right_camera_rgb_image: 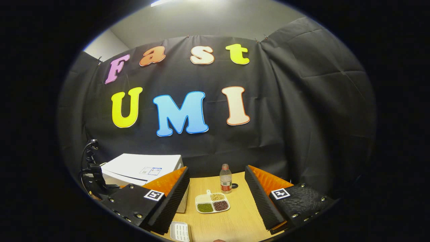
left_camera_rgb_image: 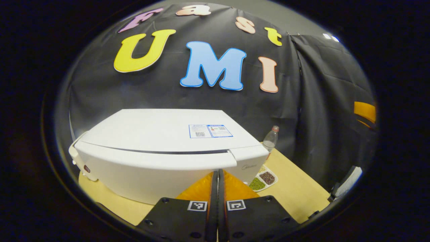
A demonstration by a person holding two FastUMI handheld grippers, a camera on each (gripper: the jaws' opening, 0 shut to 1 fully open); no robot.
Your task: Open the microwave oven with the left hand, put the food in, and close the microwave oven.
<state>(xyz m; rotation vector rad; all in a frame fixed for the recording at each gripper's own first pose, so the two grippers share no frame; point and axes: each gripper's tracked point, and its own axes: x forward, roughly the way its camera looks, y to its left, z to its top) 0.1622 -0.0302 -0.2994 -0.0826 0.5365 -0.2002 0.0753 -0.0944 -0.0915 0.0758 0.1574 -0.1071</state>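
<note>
Facing my left gripper (left_camera_rgb_image: 217,174) head-on is the white microwave oven (left_camera_rgb_image: 161,148), and that is the relation the opening turns on: the oven sits dead ahead and slightly below, its long axis running crosswise to my fingers, with the seam between door and control panel just above and to the right of my fingertips. The door looks fully closed, so I judge the opening step has not begun. My left fingers are pressed together with nothing between them, their tips just in front of the oven's lower front edge; whether they touch it I cannot tell.

In the right gripper view the same oven stands off to the left at the back of the wooden table (right_camera_rgb_image: 235,218), partly behind my own left-side finger. The food, a divided tray of beans and grains (right_camera_rgb_image: 212,202), lies straight ahead between my spread fingers, well short of them. My right gripper (right_camera_rgb_image: 216,195) is wide apart and holds nothing.

So the left hand is much nearer the door and the right is lined up on the tray. A clear plastic bottle (right_camera_rgb_image: 225,178) stands just behind the tray, near enough that I would mind it when reaching in.
</note>
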